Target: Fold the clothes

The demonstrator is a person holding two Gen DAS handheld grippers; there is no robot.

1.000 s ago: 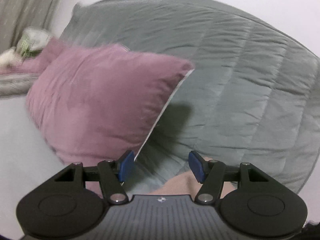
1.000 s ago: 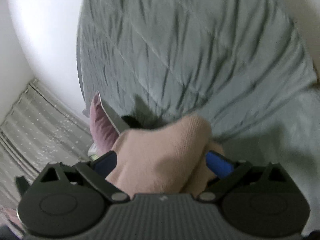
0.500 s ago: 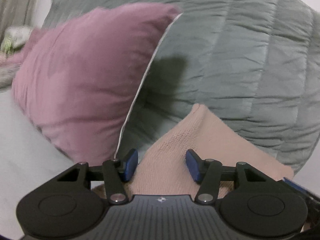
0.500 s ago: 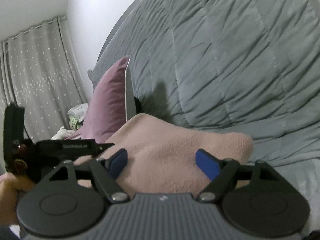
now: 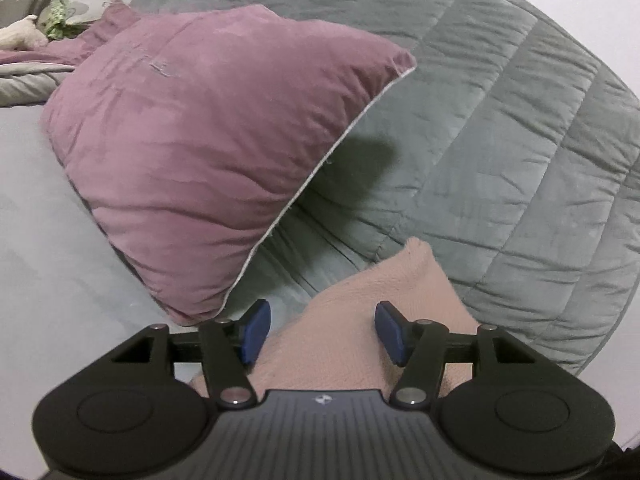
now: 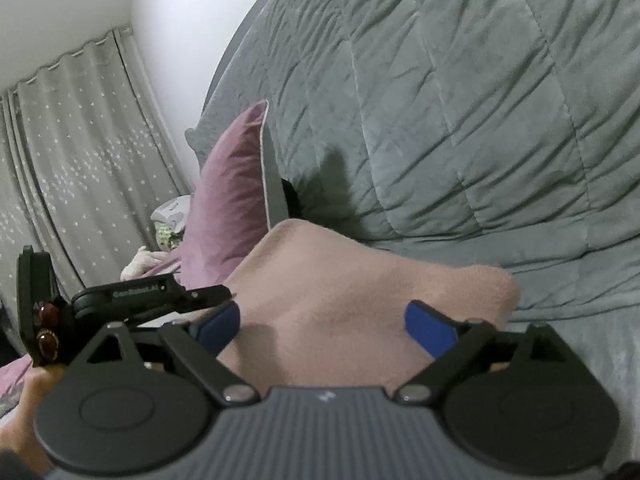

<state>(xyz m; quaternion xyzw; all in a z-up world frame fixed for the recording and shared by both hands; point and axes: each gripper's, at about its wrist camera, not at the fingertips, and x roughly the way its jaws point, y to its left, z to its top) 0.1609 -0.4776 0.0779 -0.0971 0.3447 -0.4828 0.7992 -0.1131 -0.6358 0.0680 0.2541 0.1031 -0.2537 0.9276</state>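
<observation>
Pink garment [image 6: 360, 292], mauve pillow [image 5: 208, 160], grey quilt [image 5: 500, 140]

A mauve pillow [image 5: 208, 152] with pale piping along its edge leans against a grey-green quilted duvet [image 5: 500, 128]; the duvet is heaped up behind the pillow; a pale grey bed sheet [image 5: 48, 248] spreads below the pillow; beyond the pillow lie small soft toys [image 5: 60, 12]; a grey curtain [image 6: 72, 152] with white dots hangs far behind the pillow.

Pretty clearly someone's bedroom at home: a bed [image 5: 60, 240] with a grey quilted comforter [image 6: 460, 100] bunched up on it, a mauve pillow [image 5: 200, 160] propped against that, and star-dotted curtains [image 6: 80, 140] hanging by the white wall [image 6: 180, 8].
</observation>
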